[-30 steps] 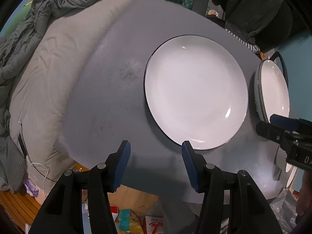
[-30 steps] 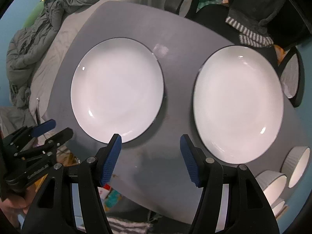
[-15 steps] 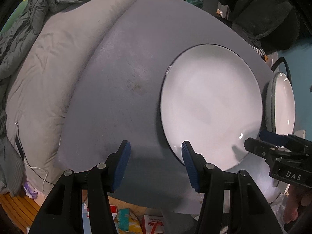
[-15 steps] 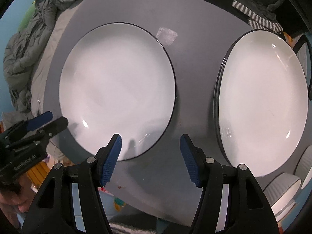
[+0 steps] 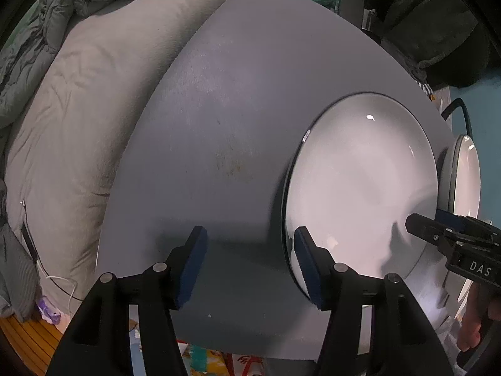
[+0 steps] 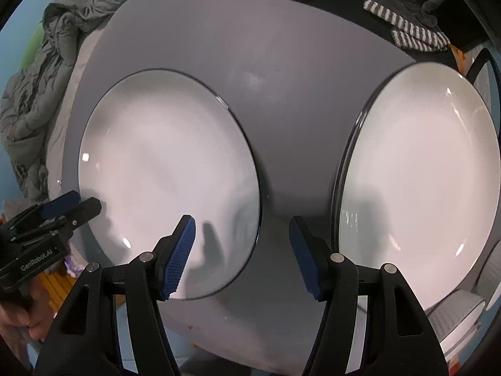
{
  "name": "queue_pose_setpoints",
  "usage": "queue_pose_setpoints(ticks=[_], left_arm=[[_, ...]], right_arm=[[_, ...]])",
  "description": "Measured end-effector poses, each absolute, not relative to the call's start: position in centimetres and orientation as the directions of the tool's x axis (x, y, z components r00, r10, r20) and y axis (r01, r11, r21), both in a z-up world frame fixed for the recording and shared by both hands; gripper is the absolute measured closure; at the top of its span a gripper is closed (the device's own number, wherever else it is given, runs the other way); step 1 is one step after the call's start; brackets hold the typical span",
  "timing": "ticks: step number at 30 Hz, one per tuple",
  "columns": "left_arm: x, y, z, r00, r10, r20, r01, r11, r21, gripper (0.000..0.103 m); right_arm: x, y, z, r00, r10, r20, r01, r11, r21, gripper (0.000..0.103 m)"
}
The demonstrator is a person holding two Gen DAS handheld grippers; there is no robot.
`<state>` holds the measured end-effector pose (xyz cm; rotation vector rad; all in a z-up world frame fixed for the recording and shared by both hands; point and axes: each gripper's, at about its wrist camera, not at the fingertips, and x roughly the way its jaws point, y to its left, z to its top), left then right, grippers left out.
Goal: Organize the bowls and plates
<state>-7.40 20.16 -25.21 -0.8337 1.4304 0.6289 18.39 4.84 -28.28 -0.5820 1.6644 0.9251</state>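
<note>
Nearest the left wrist camera, the left gripper hangs over the near edge of the grey surface, its jaws spread and having just widened a little, gripping nothing; the near-left rim of the left plate lies between the blue pads, the right pad over the plate itself. In the right wrist view this same gripper comes in from the left edge at that plate's near-left rim, with the lettering "GenRobot.AI" on its black body and a person's hand below it.

The right gripper is also released, jaws apart and empty, above the near-right rim of the left plate, which passes between its pads. From the left wrist camera it appears at the right edge, marked "DAS", the rest of the word cut off.

Both plates are white with a thin dark rim and lie flat on the surface, apart from each other with a grey strip between. The right plate sits near the surface's right edge. Near right of it stand ribbed grey bowls with white insides.

Beyond the surface, a pale pillow and rumpled grey bedding lie to the left; a striped cloth lies far right.
</note>
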Motion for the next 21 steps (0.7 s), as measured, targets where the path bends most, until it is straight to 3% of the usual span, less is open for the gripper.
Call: queue_pose_setpoints(ticks=[15,21], left_arm=[[-6.4,20.6,-25.4,0.1,-0.113,-0.989,-0.813,0.564,-0.147,0.044],[-6.2,20.8,-25.5,0.119,-0.138,-0.983,-0.809,0.56,-0.177,0.063]], right_arm=[[18.1,7.2,-28.7,-0.27,0.081,-0.959,-0.811,0.518,0.272,0.042],[17.9,7.6,-28.9,-0.279,0.071,-0.958,-0.825,0.492,0.277,0.058]])
